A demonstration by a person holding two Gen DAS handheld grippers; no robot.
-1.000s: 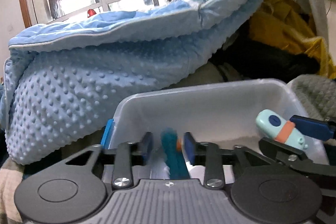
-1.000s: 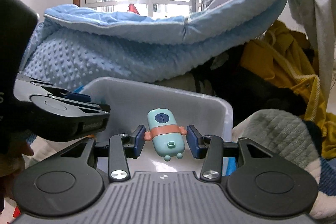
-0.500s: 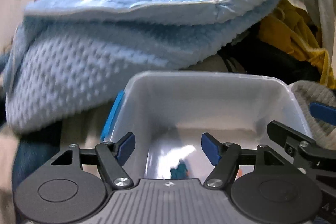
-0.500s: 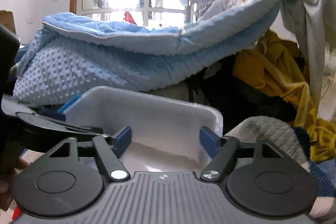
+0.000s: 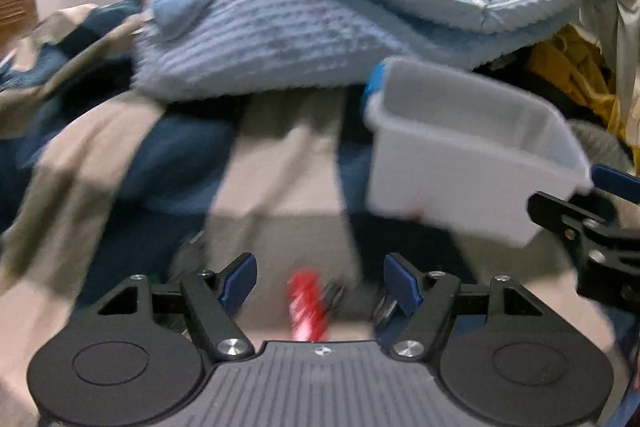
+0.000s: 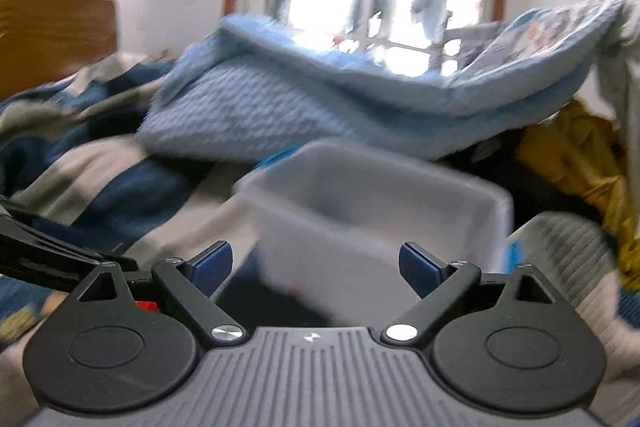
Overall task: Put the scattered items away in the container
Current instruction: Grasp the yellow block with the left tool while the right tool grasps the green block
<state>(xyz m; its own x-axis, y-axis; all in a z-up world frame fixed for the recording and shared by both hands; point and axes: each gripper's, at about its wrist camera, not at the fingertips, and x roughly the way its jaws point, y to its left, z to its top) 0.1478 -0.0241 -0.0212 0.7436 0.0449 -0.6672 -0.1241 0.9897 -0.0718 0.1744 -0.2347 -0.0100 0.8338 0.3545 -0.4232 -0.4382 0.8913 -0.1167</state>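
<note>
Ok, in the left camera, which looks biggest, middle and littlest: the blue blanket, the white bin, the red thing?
1. Blue blanket: takes up the most of the picture.
2. White bin: clearly smaller.
3. Red thing: smallest, but blurred and close to the camera, so its real size is unsure.

The container [image 5: 460, 163] is smooth, matt, translucent white plastic. Behind it lies a light blue blanket [image 5: 280, 39] of soft, bumpy cloth. Both gripper bodies are matt black plastic with shiny metal screws [image 6: 228, 331].

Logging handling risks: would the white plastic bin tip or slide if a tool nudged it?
Probably. The white plastic bin sits tilted on rumpled bedding, an uneven, soft base. It looks thin-walled and light, so a nudge would likely shift or tip it.
</note>
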